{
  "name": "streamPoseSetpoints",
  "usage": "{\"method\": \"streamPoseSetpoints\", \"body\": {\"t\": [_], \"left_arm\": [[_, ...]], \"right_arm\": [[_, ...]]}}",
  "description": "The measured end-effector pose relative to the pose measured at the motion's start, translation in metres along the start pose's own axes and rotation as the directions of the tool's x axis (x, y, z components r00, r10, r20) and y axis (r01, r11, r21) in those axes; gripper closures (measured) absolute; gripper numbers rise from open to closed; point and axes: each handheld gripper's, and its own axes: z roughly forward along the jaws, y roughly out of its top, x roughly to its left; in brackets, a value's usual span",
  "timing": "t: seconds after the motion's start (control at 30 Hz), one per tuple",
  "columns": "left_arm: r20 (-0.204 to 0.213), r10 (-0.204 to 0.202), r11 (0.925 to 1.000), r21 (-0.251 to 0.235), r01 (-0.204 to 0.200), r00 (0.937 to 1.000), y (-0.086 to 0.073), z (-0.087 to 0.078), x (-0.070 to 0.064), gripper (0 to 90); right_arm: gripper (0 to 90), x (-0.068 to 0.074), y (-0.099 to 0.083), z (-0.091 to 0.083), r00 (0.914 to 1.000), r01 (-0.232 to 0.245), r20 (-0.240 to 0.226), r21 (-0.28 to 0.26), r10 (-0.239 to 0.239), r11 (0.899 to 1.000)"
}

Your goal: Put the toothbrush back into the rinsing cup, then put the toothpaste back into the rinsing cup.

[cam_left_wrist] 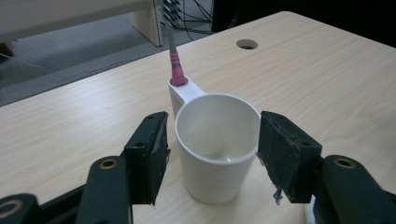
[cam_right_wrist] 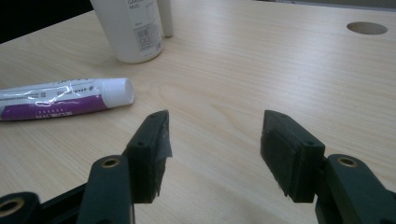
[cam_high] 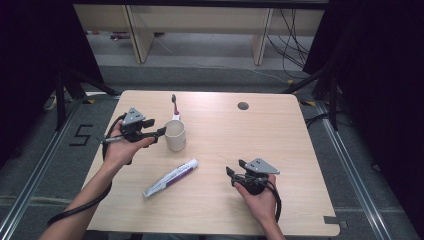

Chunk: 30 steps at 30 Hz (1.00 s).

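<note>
A white cup (cam_high: 175,136) stands left of the table's middle, empty inside, with a pink-and-grey toothbrush (cam_high: 174,105) upright in a holder on its far side. My left gripper (cam_high: 157,128) is open at the cup's left. In the left gripper view the cup (cam_left_wrist: 217,149) sits between the spread jaws of the left gripper (cam_left_wrist: 212,137), and the toothbrush (cam_left_wrist: 174,65) rises behind it; contact cannot be made out. A white and purple toothpaste tube (cam_high: 171,178) lies flat nearer the front. My right gripper (cam_high: 235,168) is open to the right of the tube and holds nothing; in its own view the right gripper (cam_right_wrist: 217,140) points at bare table, the tube (cam_right_wrist: 60,99) to the left.
The wooden table (cam_high: 280,145) has a round cable hole (cam_high: 243,106) at the back right. Dark curtains stand on both sides, with cables and pale furniture legs on the floor beyond the far edge. The cup (cam_right_wrist: 133,28) shows at the top left of the right gripper view.
</note>
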Motion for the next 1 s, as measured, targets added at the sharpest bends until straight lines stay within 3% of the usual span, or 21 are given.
{"method": "streamPoseSetpoints", "body": {"t": [0.07,0.1,0.13,0.17,0.4,0.47,0.63,0.7,0.83,0.87,0.9,0.93,0.97,1.0], "left_arm": [[0.021,0.009,0.9998,0.015,-0.009,0.9997,-0.004,-0.007,-0.004,42.3],[0.026,0.019,0.9996,0.022,-0.020,0.9995,-0.006,-0.009,-0.005,42.3],[0.035,0.015,0.9995,0.028,-0.016,0.9993,-0.008,-0.013,-0.007,42.3],[0.041,0.016,0.9993,0.035,-0.017,0.9990,-0.010,-0.016,-0.008,42.4],[0.076,0.037,0.9982,0.044,-0.040,0.9964,-0.014,-0.030,-0.016,42.7],[0.088,0.034,0.9982,0.047,-0.038,0.9955,-0.015,-0.030,-0.017,42.7],[0.093,0.035,0.9965,0.072,-0.042,0.9950,-0.020,-0.029,-0.019,42.7],[0.104,0.033,0.9967,0.071,-0.041,0.9940,-0.021,-0.028,-0.020,42.7],[0.115,0.057,0.9936,0.091,-0.068,0.9917,-0.022,-0.030,-0.022,42.7],[0.115,0.047,0.9952,0.080,-0.057,0.9923,-0.023,-0.030,-0.024,42.7],[0.113,0.048,0.9948,0.083,-0.058,0.9924,-0.023,-0.031,-0.025,42.7],[0.119,0.049,0.9950,0.080,-0.059,0.9917,-0.024,-0.031,-0.026,42.7],[0.121,0.050,0.9945,0.085,-0.061,0.9913,-0.024,-0.031,-0.026,42.7],[0.125,0.062,0.9926,0.096,-0.074,0.9903,-0.024,-0.031,-0.025,42.7]], "right_arm": [[42.9,-0.002,0.000,0.000,1.0000,0.001,-0.006,-0.006,-0.001,1.000],[42.9,-0.006,0.001,0.000,0.9991,0.041,0.008,-0.018,-0.041,0.999],[42.8,-0.005,0.001,0.000,0.9997,0.021,-0.011,-0.019,-0.021,1.000],[42.8,-0.006,0.002,-0.002,0.9992,0.037,0.014,-0.013,-0.037,0.999],[42.8,-0.008,0.002,-0.004,0.9992,0.035,0.021,-0.019,-0.034,0.999],[42.8,-0.007,0.002,-0.003,0.9999,0.009,-0.007,-0.016,-0.009,1.000],[42.8,-0.010,0.002,-0.006,0.9996,0.024,0.016,-0.019,-0.024,1.000],[42.8,-0.010,0.003,-0.007,0.9999,0.000,0.010,-0.011,0.001,1.000],[42.8,-0.012,0.004,-0.007,0.9998,0.009,0.018,-0.023,-0.009,1.000],[42.8,-0.011,0.004,-0.008,0.9999,0.002,0.013,-0.023,-0.002,1.000],[42.8,-0.013,0.004,-0.008,0.9992,0.029,0.030,-0.032,-0.028,0.999],[42.8,-0.010,0.004,-0.008,0.9996,-0.025,0.010,-0.028,0.025,0.999],[42.8,-0.014,0.004,-0.009,0.9996,0.017,0.024,-0.023,-0.016,1.000],[42.8,-0.014,0.004,-0.008,0.9996,0.016,0.023,-0.024,-0.015,1.000]]}}
